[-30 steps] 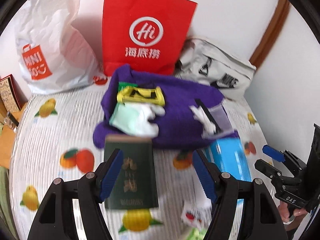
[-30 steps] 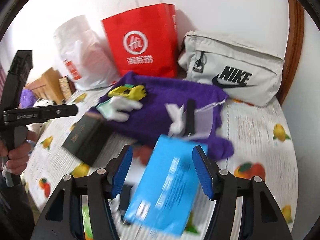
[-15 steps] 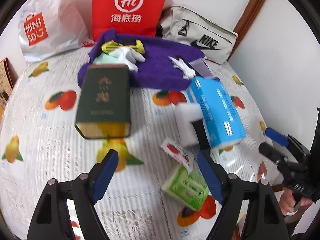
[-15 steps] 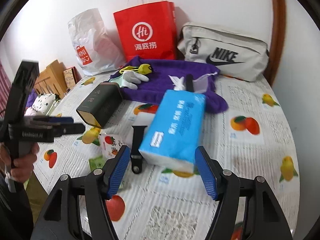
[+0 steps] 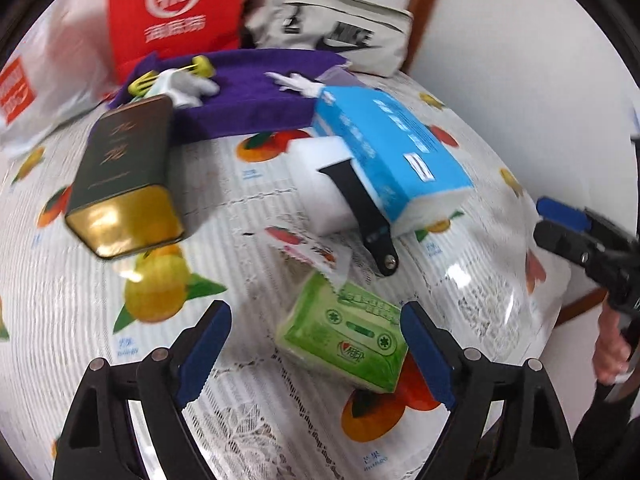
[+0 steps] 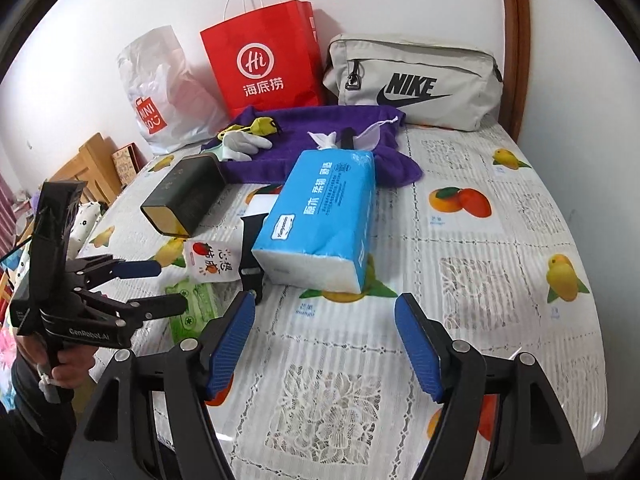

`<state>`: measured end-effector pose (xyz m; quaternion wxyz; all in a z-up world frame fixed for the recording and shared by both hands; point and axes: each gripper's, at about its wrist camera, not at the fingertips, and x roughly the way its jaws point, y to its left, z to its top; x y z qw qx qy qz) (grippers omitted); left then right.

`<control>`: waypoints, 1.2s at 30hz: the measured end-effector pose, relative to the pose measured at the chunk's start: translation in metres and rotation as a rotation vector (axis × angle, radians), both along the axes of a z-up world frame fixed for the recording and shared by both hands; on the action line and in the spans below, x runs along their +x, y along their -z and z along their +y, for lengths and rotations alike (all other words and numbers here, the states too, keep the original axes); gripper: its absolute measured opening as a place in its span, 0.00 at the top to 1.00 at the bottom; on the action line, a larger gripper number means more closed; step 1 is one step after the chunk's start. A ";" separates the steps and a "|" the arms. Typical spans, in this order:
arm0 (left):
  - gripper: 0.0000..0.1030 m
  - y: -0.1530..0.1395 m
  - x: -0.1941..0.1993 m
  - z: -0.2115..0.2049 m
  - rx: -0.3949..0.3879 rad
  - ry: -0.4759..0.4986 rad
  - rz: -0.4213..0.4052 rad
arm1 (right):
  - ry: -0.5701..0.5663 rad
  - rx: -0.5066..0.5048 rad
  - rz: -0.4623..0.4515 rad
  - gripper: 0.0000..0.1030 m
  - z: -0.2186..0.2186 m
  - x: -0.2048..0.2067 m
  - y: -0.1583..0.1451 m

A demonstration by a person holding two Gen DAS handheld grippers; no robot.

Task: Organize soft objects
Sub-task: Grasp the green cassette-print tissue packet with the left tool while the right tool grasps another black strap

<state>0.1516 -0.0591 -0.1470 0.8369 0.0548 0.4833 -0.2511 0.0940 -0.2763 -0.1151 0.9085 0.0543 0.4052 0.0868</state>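
The blue tissue pack (image 6: 320, 216) lies on its side in the middle of the fruit-print surface (image 6: 500, 280), and everything else is best placed from it. Touching its left flank is a white foam block (image 5: 316, 184) with a black strap (image 5: 360, 208) draped across it; nearer the camera than the blue pack sits a small strawberry-print sachet (image 6: 212, 260), and just beyond that the green tissue pack (image 5: 348, 340). To the left of the blue pack lies a dark green tin (image 6: 184, 196), and behind the pack sprawls the purple towel (image 6: 312, 140) carrying white gloves (image 6: 244, 144), a yellow item and a small white pouch, though the blur in the left view makes that pouch hard to read. Further back stand the red paper bag (image 6: 264, 60), a white plastic bag (image 6: 160, 92) and the grey Nike pouch (image 6: 412, 80). The left tongs (image 5: 316, 344) hover spread wide over the green tissue pack, holding nothing; the right tongs (image 6: 324, 344) gape open in front of the blue pack, equally empty. By my reading the sorting has barely begun: the soft things are scattered among hard ones, nothing gathered, all of it left to do.
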 end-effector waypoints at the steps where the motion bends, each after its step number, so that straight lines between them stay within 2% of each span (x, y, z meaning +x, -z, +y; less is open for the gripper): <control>1: 0.17 0.001 -0.001 -0.004 0.005 0.024 -0.007 | 0.001 0.000 0.000 0.30 0.001 -0.001 0.001; 6: 0.17 0.013 -0.009 -0.022 0.065 0.116 -0.031 | -0.005 -0.007 0.012 0.30 0.004 -0.004 0.009; 9: 0.17 0.026 -0.010 -0.027 0.102 0.119 -0.020 | -0.008 -0.016 0.024 0.30 0.005 -0.004 0.015; 12: 0.17 0.028 -0.012 -0.025 0.101 0.102 -0.065 | -0.009 -0.011 0.034 0.30 0.004 -0.003 0.021; 13: 0.24 0.027 -0.013 -0.023 0.084 0.094 -0.069 | -0.009 -0.009 0.038 0.30 0.004 -0.002 0.023; 16: 0.25 0.025 -0.013 -0.012 0.047 0.073 -0.071 | -0.010 -0.004 0.052 0.30 0.006 0.001 0.029; 19: 0.25 0.024 -0.018 0.001 0.084 0.028 -0.103 | -0.020 0.000 0.051 0.30 0.012 0.005 0.033; 25: 0.25 0.026 -0.021 0.041 0.136 -0.098 -0.116 | -0.073 -0.037 0.040 0.30 0.045 0.022 0.044; 33: 0.24 0.030 -0.016 0.085 0.078 -0.222 -0.091 | -0.086 -0.111 0.037 0.30 0.085 0.050 0.066; 35: 0.24 0.030 -0.017 0.090 0.064 -0.227 -0.089 | -0.082 -0.096 0.045 0.34 0.089 0.054 0.072; 36: 0.24 0.031 -0.016 0.091 0.059 -0.229 -0.088 | -0.085 -0.091 0.052 0.40 0.091 0.056 0.075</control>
